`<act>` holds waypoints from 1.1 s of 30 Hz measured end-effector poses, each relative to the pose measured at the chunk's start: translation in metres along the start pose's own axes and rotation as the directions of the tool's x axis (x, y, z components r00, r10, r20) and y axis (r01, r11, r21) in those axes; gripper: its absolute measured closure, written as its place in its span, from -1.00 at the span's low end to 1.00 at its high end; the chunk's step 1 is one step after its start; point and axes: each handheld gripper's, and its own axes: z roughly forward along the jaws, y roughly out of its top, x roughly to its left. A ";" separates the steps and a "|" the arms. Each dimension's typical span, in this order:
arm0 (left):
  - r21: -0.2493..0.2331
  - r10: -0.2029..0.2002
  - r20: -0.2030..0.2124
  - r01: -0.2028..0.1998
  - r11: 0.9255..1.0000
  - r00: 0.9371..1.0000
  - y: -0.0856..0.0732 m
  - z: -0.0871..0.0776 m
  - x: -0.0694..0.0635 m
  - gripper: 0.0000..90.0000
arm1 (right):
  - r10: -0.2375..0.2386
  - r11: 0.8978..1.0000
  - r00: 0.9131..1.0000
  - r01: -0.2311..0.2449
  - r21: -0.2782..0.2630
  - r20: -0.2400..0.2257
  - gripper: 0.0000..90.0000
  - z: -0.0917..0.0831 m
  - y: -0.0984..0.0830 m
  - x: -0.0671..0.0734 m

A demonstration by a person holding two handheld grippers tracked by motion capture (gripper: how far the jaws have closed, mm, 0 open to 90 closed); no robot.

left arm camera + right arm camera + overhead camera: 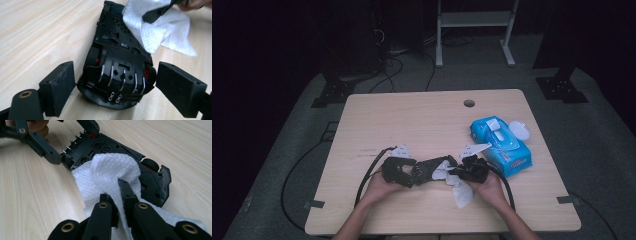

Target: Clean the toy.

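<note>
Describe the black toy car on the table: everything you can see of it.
The black toy car lies upside down on the wooden table, its moulded plastic underside up, with screw holes, silver diffuser fins, four small exhaust tips and red hubs inside black wheels. The left gripper straddles its rear end, pads standing clear of both sides. A white wipe, pinched in the right gripper, drapes over its underside near the front.

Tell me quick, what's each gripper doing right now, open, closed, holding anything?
Left gripper: open, jaws either side of the upside-down black toy car, pads clear of it.
Right gripper: shut on the white wipe, which lies against the car.
</note>
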 end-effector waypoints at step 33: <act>0.046 0.011 0.032 -0.012 0.999 0.999 0.005 0.004 -0.007 -0.38 | -0.006 1.000 1.000 0.006 -0.030 -0.003 0.96 -0.004 -0.014 0.006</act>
